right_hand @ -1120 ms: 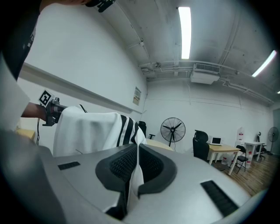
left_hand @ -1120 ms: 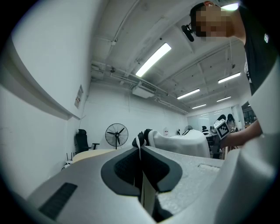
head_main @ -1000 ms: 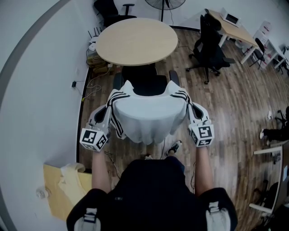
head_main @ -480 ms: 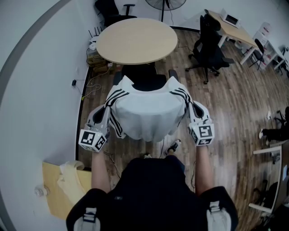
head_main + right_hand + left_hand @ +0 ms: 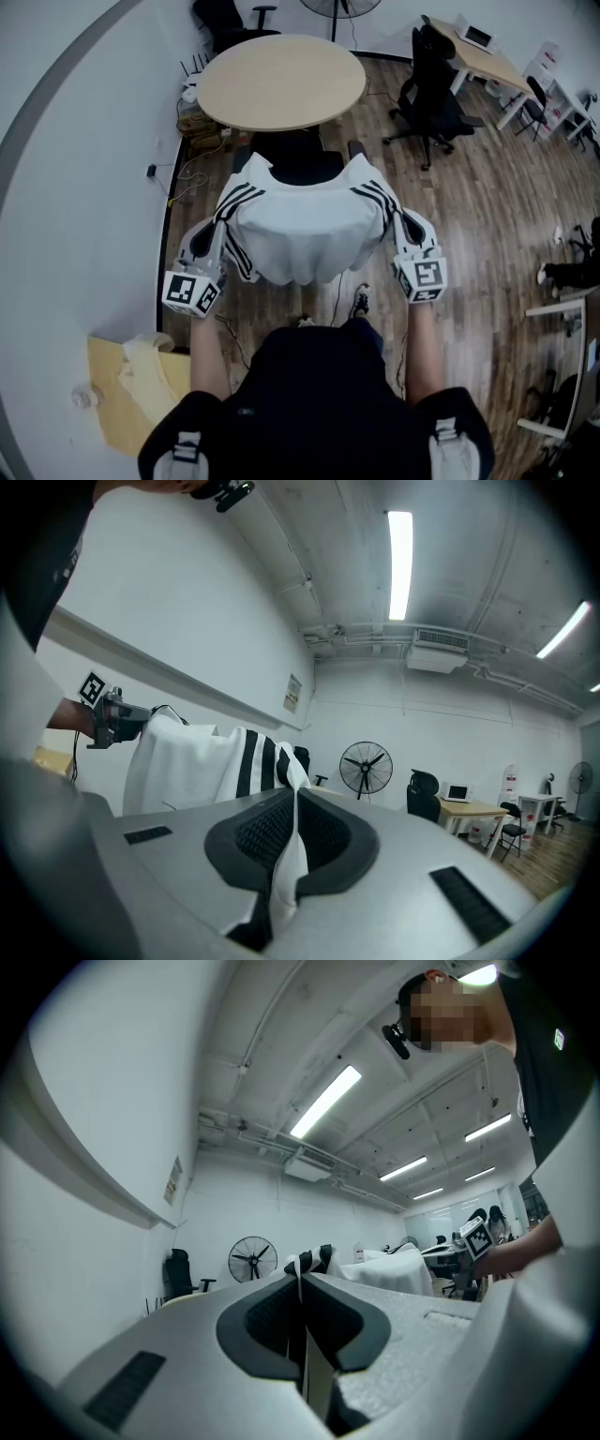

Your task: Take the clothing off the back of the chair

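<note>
A white shirt [image 5: 302, 230] with black shoulder stripes is stretched between both grippers, over the black office chair [image 5: 298, 159] whose backrest shows just beyond its collar. My left gripper [image 5: 217, 228] is shut on the shirt's left shoulder; white cloth [image 5: 300, 1283] is pinched between its jaws in the left gripper view. My right gripper [image 5: 394, 225] is shut on the right shoulder, with a fold of the shirt [image 5: 289, 855] between its jaws in the right gripper view. The rest of the shirt [image 5: 187, 766] hangs to the left there.
A round wooden table [image 5: 281, 82] stands just beyond the chair. Another black office chair [image 5: 433, 98] and a desk [image 5: 487, 56] are at the right back. The white wall [image 5: 75, 178] runs along the left, with cables [image 5: 192, 178] at its foot and a cardboard piece [image 5: 127, 394] on the floor.
The shirt has shifted slightly away from me, toward the table, with both grippers still holding it; the chair's backrest shows a little less.
</note>
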### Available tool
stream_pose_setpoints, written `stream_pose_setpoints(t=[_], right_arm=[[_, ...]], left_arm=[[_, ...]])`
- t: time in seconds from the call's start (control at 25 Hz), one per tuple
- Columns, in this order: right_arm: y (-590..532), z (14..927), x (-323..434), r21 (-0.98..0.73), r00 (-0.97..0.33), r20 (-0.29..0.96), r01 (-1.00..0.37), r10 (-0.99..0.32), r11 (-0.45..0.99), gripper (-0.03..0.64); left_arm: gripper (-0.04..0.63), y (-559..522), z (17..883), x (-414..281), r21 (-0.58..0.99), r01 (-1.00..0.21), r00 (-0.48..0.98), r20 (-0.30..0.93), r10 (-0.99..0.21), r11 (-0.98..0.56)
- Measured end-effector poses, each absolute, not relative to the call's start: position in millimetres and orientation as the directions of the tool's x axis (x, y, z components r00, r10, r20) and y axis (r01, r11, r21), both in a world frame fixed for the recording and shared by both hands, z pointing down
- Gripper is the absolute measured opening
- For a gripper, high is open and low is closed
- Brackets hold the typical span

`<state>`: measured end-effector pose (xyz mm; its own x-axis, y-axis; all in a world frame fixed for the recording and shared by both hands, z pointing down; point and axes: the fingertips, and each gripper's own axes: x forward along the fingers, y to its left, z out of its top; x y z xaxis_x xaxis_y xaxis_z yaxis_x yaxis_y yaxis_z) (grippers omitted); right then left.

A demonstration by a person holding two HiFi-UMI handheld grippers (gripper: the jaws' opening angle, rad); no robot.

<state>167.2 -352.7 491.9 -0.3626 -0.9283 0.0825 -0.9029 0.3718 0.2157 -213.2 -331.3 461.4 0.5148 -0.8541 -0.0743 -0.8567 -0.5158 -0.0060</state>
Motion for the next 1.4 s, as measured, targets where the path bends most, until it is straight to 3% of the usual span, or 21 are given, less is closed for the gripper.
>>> stream_pose_setpoints(t=[1.4], right_arm=[[-327,500,180,0.19,-0.428,0.101,-0.878,-0.898,0.44,-0.002]], left_arm=[[0.006,-295,457,-208,0.007,-0.901,0.432,-0.075,-0.899,-0.434]])
